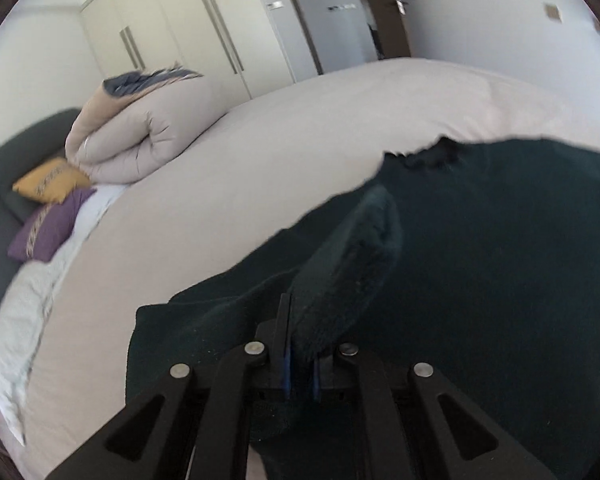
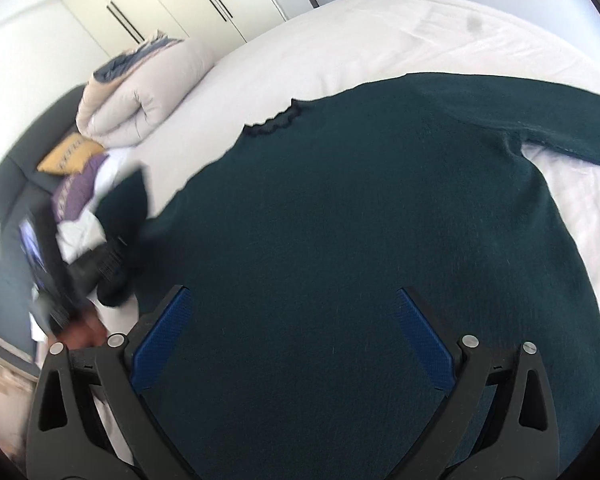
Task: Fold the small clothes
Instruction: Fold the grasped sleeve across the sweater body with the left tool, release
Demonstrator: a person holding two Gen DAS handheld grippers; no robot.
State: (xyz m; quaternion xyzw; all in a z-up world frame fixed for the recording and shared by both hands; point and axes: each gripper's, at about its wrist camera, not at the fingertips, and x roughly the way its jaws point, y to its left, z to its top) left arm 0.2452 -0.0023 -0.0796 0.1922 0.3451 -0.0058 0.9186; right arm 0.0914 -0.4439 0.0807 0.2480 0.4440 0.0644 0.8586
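Observation:
A dark green sweater (image 2: 360,208) lies spread flat on the white bed (image 2: 340,40), its frilled collar (image 2: 278,120) pointing away and one sleeve (image 2: 540,120) stretched out to the right. My left gripper (image 1: 300,344) is shut on the sweater's left sleeve (image 1: 348,268), lifting it above the body of the sweater (image 1: 500,260). In the right wrist view the left gripper (image 2: 104,268) shows blurred at the sweater's left edge. My right gripper (image 2: 294,300) is open and empty, hovering over the lower middle of the sweater.
A rolled beige duvet (image 1: 140,136) sits at the head of the bed, with a yellow cushion (image 1: 50,180) and a purple cushion (image 1: 48,228) against a dark headboard (image 1: 4,168). White wardrobes (image 1: 180,28) and a doorway (image 1: 380,12) stand behind.

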